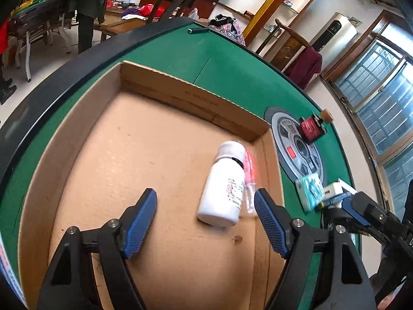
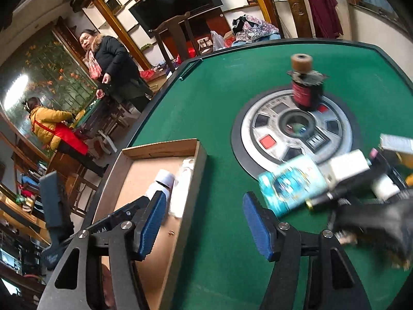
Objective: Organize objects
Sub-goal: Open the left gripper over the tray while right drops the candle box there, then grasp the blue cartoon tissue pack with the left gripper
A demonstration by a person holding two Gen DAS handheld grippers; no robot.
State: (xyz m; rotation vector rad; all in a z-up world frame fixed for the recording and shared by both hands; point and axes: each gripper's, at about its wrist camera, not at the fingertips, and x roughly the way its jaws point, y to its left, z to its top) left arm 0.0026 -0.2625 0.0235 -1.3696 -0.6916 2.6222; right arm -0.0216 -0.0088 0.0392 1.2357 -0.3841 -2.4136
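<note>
Blue-padded black left gripper [image 1: 205, 222] hangs over the shallow brown cardboard box [image 1: 108, 139], jaws apart, nothing between the pads. White plastic pill bottle with a white cap and printed label [image 1: 224, 184] lies on its side on the box floor, just ahead of the right-hand finger, near the box's right wall. Clear plastic sachet with pink print [image 1: 249, 178] lies against the bottle's far side, beside that wall.

Box sits on the green felt table [image 1: 167, 49]. Round grey control panel set in the felt [image 2: 296, 126] lies just beyond the box; a dark red bottle with a brown cork-like top [image 2: 306, 87] stands upright on its far edge.

Blue-padded black right gripper [image 2: 204, 219] is over bare felt between box and clutter, jaws apart, empty. Teal printed packet [image 2: 291, 183], blurred, lies near its right finger, touching a small white box [image 2: 348, 168]. Further items behind: too blurred to identify.
</note>
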